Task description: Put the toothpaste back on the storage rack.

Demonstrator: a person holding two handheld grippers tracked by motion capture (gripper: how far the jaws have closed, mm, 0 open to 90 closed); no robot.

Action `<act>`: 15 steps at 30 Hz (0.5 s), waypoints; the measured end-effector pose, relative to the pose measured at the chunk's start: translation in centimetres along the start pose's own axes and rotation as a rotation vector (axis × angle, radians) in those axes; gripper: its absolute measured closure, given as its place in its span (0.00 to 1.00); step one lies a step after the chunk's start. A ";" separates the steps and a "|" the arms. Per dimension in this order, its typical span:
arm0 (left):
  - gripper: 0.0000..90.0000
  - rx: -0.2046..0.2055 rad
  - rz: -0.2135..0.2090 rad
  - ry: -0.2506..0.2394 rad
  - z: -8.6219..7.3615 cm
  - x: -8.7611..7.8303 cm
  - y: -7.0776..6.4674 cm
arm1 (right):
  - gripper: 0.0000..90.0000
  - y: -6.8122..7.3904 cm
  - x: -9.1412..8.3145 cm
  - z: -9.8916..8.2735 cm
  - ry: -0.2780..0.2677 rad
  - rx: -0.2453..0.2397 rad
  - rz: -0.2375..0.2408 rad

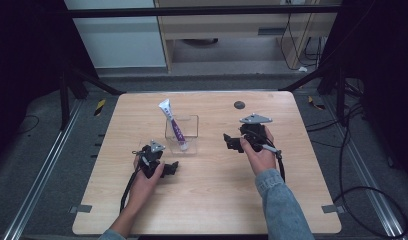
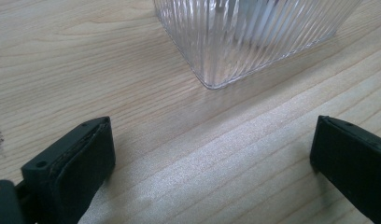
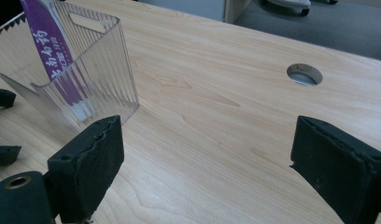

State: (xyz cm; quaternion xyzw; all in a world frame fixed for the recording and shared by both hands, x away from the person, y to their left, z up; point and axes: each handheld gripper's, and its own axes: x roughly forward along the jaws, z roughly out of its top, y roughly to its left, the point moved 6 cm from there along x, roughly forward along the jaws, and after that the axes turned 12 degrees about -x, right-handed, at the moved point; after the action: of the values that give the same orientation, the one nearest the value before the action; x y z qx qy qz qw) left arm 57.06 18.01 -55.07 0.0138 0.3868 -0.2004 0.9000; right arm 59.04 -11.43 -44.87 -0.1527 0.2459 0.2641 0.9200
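Note:
A clear ribbed plastic container [image 1: 183, 135] stands near the middle of the wooden table [image 1: 217, 200]. A white and purple tube [image 1: 172, 122] stands in it, leaning toward the far left. My left gripper [image 1: 173, 168] rests on the table just in front of the container, open and empty. In the left gripper view, one container corner [image 2: 244, 37] sits just beyond the open left gripper [image 2: 212, 135]. My right gripper [image 1: 229, 142] lies to the container's right, open and empty. The right gripper view has the container [image 3: 93, 81] and tube [image 3: 48, 46] at the left, past my right gripper [image 3: 207, 135].
A round cable hole [image 1: 239, 104] lies at the table's far side, and appears as the hole [image 3: 304, 74] in the right gripper view. The left gripper's black jaw tips [image 3: 3, 98] poke in at that view's left edge. Cables trail on the floor to the right [image 1: 367, 190].

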 end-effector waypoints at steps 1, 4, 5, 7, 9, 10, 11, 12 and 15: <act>0.00 0.000 0.000 0.000 0.0 0.0 0.0 | 0.11 0.0 0.0 -0.2 0.003 0.002 0.000; 0.00 -0.001 -0.001 0.000 0.0 0.0 0.0 | 0.11 -0.1 -0.1 -1.2 0.022 0.012 0.006; 0.00 -0.001 -0.001 0.000 0.0 0.0 0.0 | 0.11 -0.1 -0.1 -1.2 0.022 0.012 0.006; 0.00 -0.001 0.000 0.000 0.0 0.0 0.0 | 0.11 -0.2 -0.1 -1.9 0.033 0.020 0.006; 0.00 -0.001 -0.001 0.000 0.0 0.0 0.0 | 0.11 -0.3 -0.1 -2.5 0.045 0.019 -0.001; 0.00 -0.001 0.000 -0.001 0.0 0.0 0.0 | 0.11 -0.4 -0.1 -3.0 0.054 0.022 -0.001; 0.00 -0.001 0.000 -0.001 0.0 0.0 0.0 | 0.11 -0.4 -0.1 -3.2 0.056 0.020 -0.001; 0.00 -0.001 0.000 -0.001 0.0 0.0 0.0 | 0.11 -0.5 -0.1 -3.4 0.061 0.023 -0.003; 0.00 -0.001 0.000 -0.001 0.0 0.0 0.0 | 0.11 -0.7 0.0 -3.8 0.066 0.019 -0.004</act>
State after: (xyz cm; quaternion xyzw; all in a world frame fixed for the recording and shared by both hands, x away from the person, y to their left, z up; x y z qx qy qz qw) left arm 57.06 18.00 -55.07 0.0132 0.3866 -0.2004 0.9001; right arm 57.99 -13.59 -47.94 -0.1530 0.2781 0.2546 0.9135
